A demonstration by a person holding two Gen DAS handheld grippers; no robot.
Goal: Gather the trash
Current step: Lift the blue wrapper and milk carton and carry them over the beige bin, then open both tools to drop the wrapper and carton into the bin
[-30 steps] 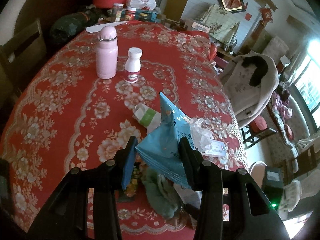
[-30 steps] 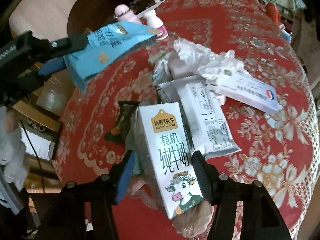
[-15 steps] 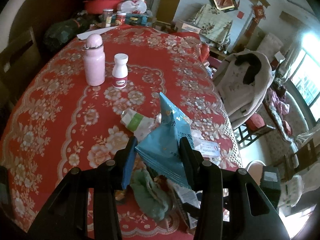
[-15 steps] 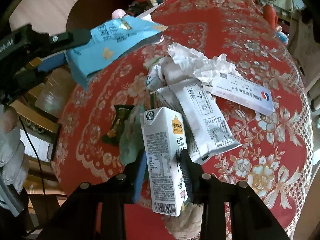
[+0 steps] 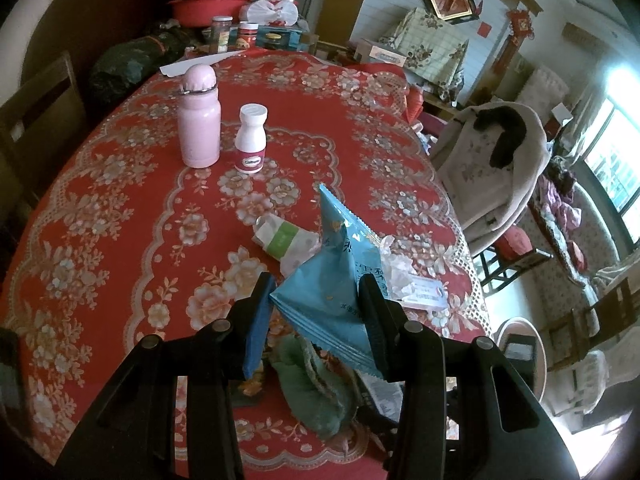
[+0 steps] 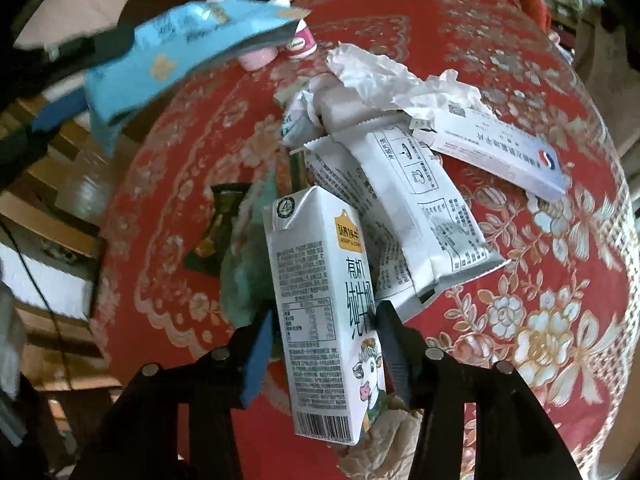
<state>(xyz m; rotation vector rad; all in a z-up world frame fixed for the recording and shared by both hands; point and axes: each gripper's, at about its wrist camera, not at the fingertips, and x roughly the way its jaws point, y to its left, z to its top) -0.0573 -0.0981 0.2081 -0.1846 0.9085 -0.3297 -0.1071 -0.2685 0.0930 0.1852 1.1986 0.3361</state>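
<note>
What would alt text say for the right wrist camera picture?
A two-fingered tool grips a white milk carton above a red floral tablecloth littered with white packets and crumpled paper. At upper left, another tool holds a blue snack bag.

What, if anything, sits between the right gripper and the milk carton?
Nothing visible. The milk carton is already between the fingers of the right gripper, and both pads appear to be against its sides. The jaws have just been opening a little. The left gripper holds the blue snack bag off to the side, not in the way.
</note>
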